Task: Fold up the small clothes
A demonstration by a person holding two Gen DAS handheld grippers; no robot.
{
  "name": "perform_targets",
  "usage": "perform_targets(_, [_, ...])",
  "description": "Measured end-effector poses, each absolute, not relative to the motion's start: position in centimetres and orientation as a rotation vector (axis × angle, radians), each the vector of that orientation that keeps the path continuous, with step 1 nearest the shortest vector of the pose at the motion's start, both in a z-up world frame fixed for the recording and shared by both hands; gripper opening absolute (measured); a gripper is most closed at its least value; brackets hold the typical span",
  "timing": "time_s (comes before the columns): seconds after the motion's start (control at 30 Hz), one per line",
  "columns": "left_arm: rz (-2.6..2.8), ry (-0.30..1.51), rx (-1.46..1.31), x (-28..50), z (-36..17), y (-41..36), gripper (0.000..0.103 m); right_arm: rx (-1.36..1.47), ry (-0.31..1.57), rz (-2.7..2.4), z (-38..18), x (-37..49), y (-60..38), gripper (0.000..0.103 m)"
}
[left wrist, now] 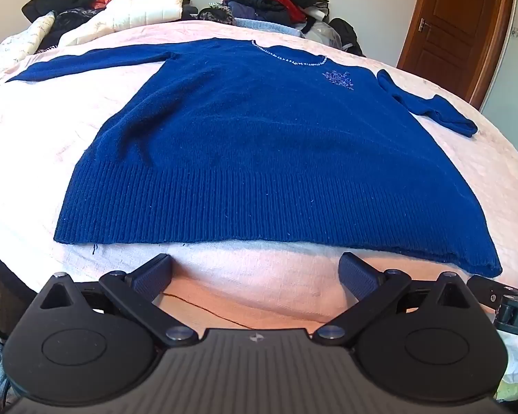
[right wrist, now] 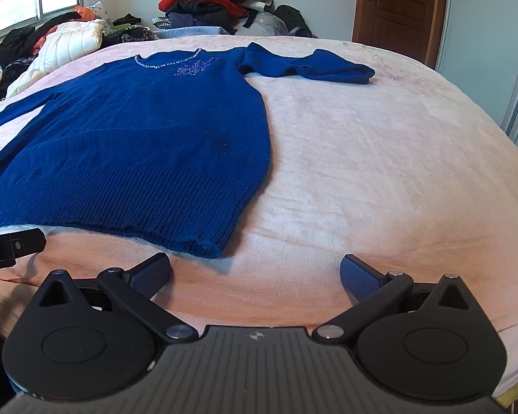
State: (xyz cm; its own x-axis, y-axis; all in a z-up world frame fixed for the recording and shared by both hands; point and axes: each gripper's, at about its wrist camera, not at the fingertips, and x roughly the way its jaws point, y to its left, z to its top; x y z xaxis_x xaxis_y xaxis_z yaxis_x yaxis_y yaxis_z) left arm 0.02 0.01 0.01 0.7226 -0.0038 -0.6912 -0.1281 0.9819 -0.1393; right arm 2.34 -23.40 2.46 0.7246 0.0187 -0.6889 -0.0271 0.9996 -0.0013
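Sweater [left wrist: 259, 145] lies flat on the bed [left wrist: 24, 158], just ahead of my left gripper [left wrist: 255, 276] and ahead-left of my right gripper [right wrist: 255, 276]; I see both spread wide, holding nothing.

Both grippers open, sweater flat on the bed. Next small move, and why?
Probably the left gripper going to the outstretched left sleeve to fold it across the blue sweater: the body lies flat, both grippers hold nothing, and the right sleeve is bunched.
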Motion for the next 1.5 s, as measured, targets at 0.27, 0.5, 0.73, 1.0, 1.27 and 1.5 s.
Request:
perform_targets(0.27, [0.07, 0.763, -0.177, 0.03, 0.32, -0.36, 0.103, -0.011, 0.76, 0.025, 2.48, 2.33, -23.4, 0.103])
perform_targets(0.5, [0.068, 0.753, -0.183, -0.28, 0.28, -0.13, 0.103, -0.011, 0.759, 0.025, 2.47, 2.32, -23.41, 0.103])
perform_targets(0.73, [0.068, 0.751, -0.184, -0.32, 0.22, -0.15, 0.103, -0.011, 0.758, 0.026, 2.45, 2.32, -23.41, 0.103])
perform_targets(1.0, [0.068, 0.75, -0.184, -0.32, 0.17, -0.13, 0.103, -0.011, 0.758, 0.026, 2.43, 2.33, -23.39, 0.103])
perform_targets(1.27, [0.068, 0.75, -0.184, -0.32, 0.15, -0.13, 0.103, -0.011, 0.758, 0.026, 2.43, 2.31, -23.39, 0.103])
perform_targets(1.5, [0.068, 0.749, -0.185, -0.32, 0.13, -0.12, 0.103, -0.011, 0.758, 0.026, 2.43, 2.3, -23.39, 0.103])
